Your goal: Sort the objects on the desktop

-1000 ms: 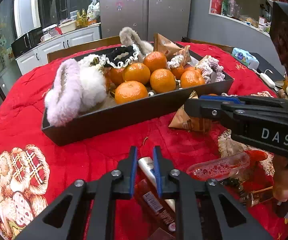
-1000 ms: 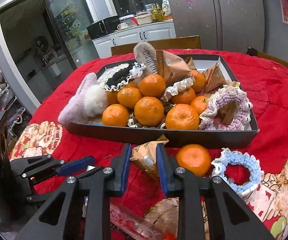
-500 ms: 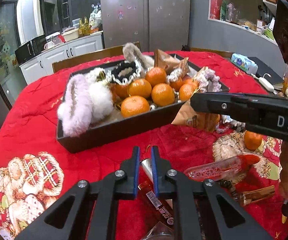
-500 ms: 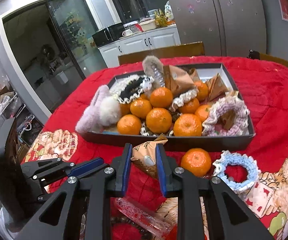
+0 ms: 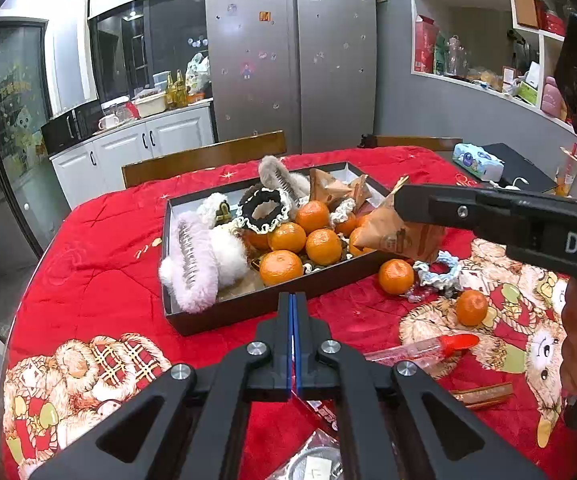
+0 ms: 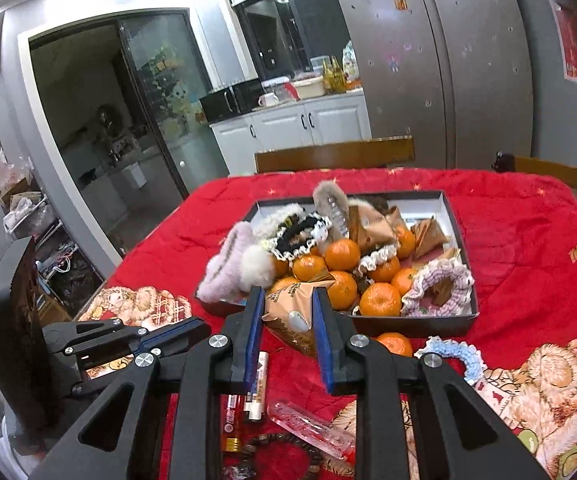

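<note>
A black tray (image 5: 248, 312) on the red quilt holds oranges, fluffy hair clips, scrunchies and brown snack packets. My right gripper (image 6: 288, 295) is shut on a brown triangular snack packet (image 6: 288, 320) and holds it in the air just before the tray's front rim (image 6: 408, 324). The left wrist view shows that gripper (image 5: 398, 200) and its packet (image 5: 400, 236) over the tray's right corner. My left gripper (image 5: 293, 300) is shut with nothing between its pads, above the quilt near the tray's front wall. It also shows at the left of the right wrist view (image 6: 202, 326).
Loose on the quilt are two oranges (image 5: 395, 277) (image 5: 471, 307), a blue scrunchie (image 5: 438, 270), a clear tube with a red cap (image 5: 428, 350), lip-balm tubes (image 6: 258, 376) and a bead bracelet (image 6: 284, 452). Chairs stand behind the table.
Both grippers have risen and pulled back. The left jaws closed fully, and the white tube is no longer between them. The right gripper lifted the packet off the quilt.
</note>
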The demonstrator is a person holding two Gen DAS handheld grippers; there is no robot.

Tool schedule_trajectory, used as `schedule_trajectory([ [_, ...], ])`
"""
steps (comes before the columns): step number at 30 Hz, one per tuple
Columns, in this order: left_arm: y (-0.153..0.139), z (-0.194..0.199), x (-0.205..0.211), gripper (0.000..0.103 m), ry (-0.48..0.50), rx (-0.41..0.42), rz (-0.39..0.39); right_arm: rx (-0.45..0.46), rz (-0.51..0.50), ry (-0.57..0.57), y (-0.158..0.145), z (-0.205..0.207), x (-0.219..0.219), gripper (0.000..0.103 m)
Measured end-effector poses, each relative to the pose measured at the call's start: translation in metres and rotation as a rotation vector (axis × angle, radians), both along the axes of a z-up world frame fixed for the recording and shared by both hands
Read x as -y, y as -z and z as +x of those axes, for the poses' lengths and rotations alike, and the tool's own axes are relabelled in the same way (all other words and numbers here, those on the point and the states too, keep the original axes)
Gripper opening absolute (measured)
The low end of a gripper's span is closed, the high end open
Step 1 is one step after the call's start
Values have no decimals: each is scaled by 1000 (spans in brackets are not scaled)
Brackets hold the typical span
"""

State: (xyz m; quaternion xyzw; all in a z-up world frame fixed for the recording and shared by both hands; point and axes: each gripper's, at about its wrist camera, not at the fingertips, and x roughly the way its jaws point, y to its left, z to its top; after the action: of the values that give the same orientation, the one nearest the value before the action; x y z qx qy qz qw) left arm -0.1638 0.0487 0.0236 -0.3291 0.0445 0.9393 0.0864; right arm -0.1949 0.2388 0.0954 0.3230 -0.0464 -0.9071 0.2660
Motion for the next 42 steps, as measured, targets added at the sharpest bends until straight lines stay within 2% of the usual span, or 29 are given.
schedule_trajectory([
  [7,-8,13,5,0,-8,-9,7,-26,-1,-5,-11,17,1,23],
  [11,-4,11,13,0,-25,19,23,-23,-4,1,-10,20,-2,23],
  [15,19,7,9,1,-32,87,-2,-13,-16,1,-6,21,-4,23],
  [20,51,-6,9,5,-53,193,95,10,-7,5,6,19,-4,23],
  [22,57,-13,7,12,-58,218,93,15,2,2,9,18,-4,23],
  [26,63,-25,3,14,-54,229,90,22,15,0,14,13,-4,23],
  [28,67,-33,-1,26,-51,257,70,28,12,2,16,10,-5,23],
  [29,72,-38,-4,39,-59,281,45,34,7,2,18,7,-6,23],
  [30,75,-41,-5,58,-65,294,35,39,4,4,19,4,-7,23],
  [31,80,-45,-8,65,-56,313,35,45,4,6,21,0,-7,23],
  [33,87,-47,-13,73,-40,332,17,52,2,4,24,-5,-7,23],
  [35,89,-45,-21,76,-15,283,-37,59,-5,2,26,-9,-7,23],
  [37,89,-48,-16,76,-20,284,13,67,-13,1,29,-13,-7,23],
  [38,88,-49,-13,73,-34,274,31,71,-20,0,31,-14,-8,23],
  [39,88,-49,-13,59,-47,265,14,74,-23,-1,32,-15,-8,23],
  [42,85,-48,-12,32,-56,251,35,85,-26,-4,36,-17,-9,23],
])
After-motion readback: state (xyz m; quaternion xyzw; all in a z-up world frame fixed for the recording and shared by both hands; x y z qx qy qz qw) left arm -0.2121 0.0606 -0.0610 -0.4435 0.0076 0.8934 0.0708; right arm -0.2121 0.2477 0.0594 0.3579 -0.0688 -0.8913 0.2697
